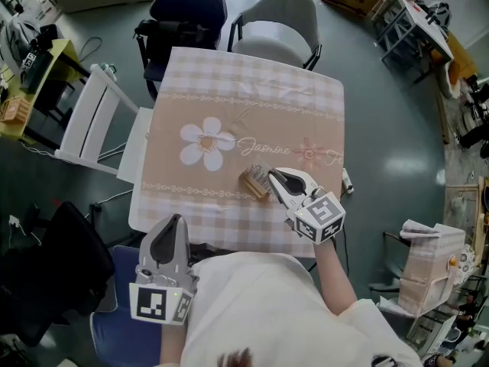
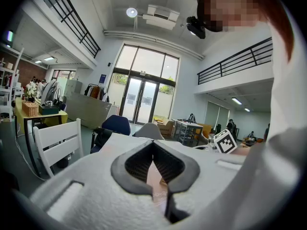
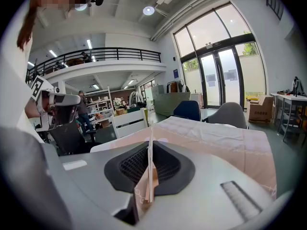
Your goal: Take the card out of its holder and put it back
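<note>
Right gripper (image 3: 150, 150): clenched on the card (image 3: 150, 164). In its own view the card stands on edge, upright, pinched between the two dark pads. The card's lower part meets the brown holder (image 1: 254, 183), which sits directly under the jaws. Whether the card is fully clear of the holder cannot be told.

In the head view the right gripper reaches in from the person's right, its tips pointing up and left. The tips touch the holder's right end.

The holder lies on the table (image 1: 252, 67), towards the near right part of the cloth (image 1: 229, 102). It is just below the printed script and to the right of the white flower print (image 1: 206, 144).

Left gripper (image 1: 175, 221): closed, tips together, nothing between them. Cloth shows through the gap behind the tips in its own view. It is held at the table's near edge, close to the person's body and well apart from the holder.

Surroundings: a blue chair (image 1: 189, 6) and a grey chair (image 1: 279, 21) stand at the far side of the table. A white chair (image 1: 92, 121) stands at the left side.
</note>
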Tool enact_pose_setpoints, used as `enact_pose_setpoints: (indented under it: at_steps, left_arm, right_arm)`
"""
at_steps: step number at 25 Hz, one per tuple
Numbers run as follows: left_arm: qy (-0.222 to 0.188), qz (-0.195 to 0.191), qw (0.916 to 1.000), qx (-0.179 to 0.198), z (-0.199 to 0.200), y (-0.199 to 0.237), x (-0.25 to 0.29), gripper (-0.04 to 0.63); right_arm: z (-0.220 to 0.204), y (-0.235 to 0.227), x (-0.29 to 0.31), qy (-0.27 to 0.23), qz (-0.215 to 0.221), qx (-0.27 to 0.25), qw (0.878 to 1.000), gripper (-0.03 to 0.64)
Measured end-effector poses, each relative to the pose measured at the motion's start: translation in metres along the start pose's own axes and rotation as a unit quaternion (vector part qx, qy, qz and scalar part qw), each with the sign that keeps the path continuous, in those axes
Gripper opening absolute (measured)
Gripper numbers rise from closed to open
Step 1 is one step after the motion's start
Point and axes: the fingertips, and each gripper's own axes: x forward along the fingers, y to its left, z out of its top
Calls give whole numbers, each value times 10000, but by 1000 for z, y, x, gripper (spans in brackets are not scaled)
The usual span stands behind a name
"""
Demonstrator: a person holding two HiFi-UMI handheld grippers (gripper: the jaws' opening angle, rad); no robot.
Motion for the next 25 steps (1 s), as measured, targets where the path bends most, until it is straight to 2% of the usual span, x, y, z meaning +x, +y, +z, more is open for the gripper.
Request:
enact_pose_setpoints:
  at_steps: [13, 21, 25]
  left_arm:
    - [-97, 158, 9998, 11, 3, 13, -6, 2]
    - [-119, 214, 9997, 2, 5, 20, -8, 2]
    - [-114, 208, 9997, 0, 4, 20, -9, 2]
  right_arm:
    - [0, 0, 5, -87, -147, 152, 9997, 18]
    - [-1, -7, 1, -519, -429, 617, 9958, 18]
    - [-6, -4, -1, -597, -444, 515, 9959, 18]
